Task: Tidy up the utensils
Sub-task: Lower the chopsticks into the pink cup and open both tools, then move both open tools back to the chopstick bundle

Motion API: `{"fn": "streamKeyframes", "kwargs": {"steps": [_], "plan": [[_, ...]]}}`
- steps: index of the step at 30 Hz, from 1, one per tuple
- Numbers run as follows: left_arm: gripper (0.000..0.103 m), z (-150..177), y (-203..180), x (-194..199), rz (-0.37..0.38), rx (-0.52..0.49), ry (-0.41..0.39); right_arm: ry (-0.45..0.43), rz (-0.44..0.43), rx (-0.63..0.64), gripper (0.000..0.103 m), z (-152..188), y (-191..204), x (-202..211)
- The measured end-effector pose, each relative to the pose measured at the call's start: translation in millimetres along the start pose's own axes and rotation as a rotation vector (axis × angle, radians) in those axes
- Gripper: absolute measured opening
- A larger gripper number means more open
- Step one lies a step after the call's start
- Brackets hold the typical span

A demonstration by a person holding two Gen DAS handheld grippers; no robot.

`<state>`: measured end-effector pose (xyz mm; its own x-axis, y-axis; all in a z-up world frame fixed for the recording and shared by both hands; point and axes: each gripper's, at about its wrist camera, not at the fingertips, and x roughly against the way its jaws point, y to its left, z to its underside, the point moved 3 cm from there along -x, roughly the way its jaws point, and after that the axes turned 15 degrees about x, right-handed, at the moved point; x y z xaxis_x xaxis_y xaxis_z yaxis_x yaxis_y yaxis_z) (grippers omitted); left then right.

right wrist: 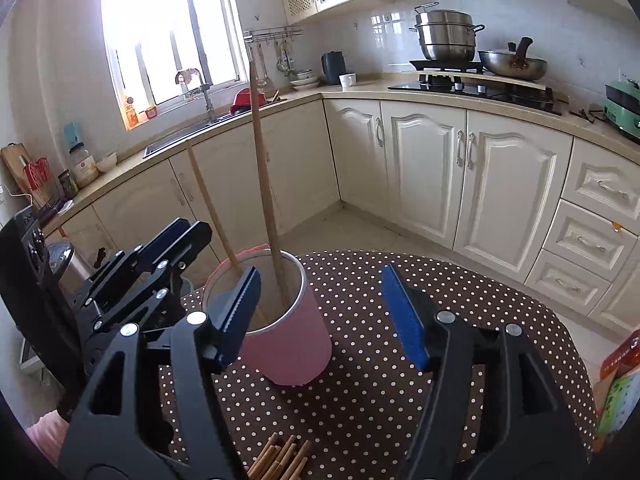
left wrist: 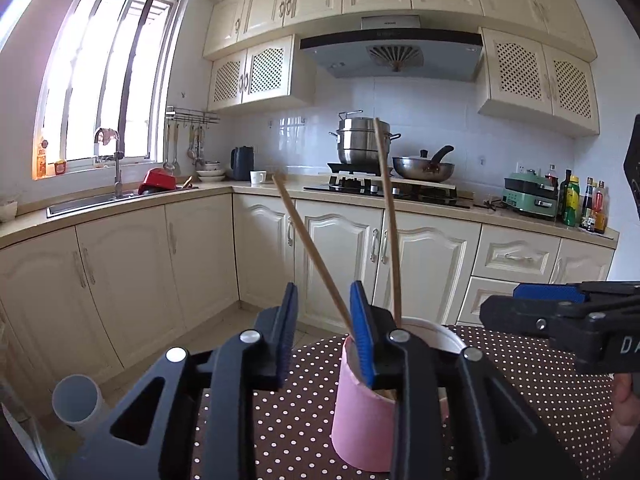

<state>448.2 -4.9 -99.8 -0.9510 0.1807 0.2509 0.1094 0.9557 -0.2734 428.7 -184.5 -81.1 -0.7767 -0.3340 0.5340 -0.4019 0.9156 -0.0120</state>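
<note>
A pink cup (left wrist: 362, 420) with a white inside stands on a brown polka-dot table (left wrist: 288, 420). Two wooden chopsticks (left wrist: 316, 256) stand in it and lean apart. The cup (right wrist: 296, 340) and chopsticks (right wrist: 266, 184) also show in the right wrist view. My left gripper (left wrist: 326, 336) is open and empty, just left of the cup. It also shows in the right wrist view (right wrist: 168, 248). My right gripper (right wrist: 324, 316) is open and empty, its left finger at the cup's rim. A bundle of wooden chopsticks (right wrist: 280, 460) lies on the table below it.
The round table's (right wrist: 400, 400) far edge drops to a tiled floor. Cream kitchen cabinets (left wrist: 340, 240), a sink (left wrist: 100, 200) and a stove with pots (left wrist: 380, 184) lie beyond. A grey pipe end (left wrist: 76, 400) sits at lower left. A colourful box (right wrist: 618, 384) stands at the table's right.
</note>
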Motion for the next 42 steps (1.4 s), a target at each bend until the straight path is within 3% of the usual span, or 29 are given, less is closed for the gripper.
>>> {"fn": "streamKeyframes", "kwargs": {"steps": [5,10,16,21,28,42], "plan": [[0.027,-2,-4,17,-0.012,-0.012,-0.003,0.002,-0.006,-0.027,0.063,3,-1,13],[0.038,-6,-7,41,-0.025,-0.013,-0.007,-0.007,0.01,-0.021,0.064,4,3,36],[0.044,-10,-10,80,-0.054,-0.02,-0.024,-0.027,0.027,-0.003,0.07,8,19,70],[0.057,-14,-16,122,-0.037,-0.026,-0.048,-0.039,0.045,0.011,0.076,16,31,102],[0.066,-9,-28,170,0.007,-0.056,-0.048,-0.006,0.051,0.003,0.087,34,44,138],[0.071,40,-41,206,0.044,-0.085,0.117,0.152,0.015,-0.049,0.089,90,60,157]]}}
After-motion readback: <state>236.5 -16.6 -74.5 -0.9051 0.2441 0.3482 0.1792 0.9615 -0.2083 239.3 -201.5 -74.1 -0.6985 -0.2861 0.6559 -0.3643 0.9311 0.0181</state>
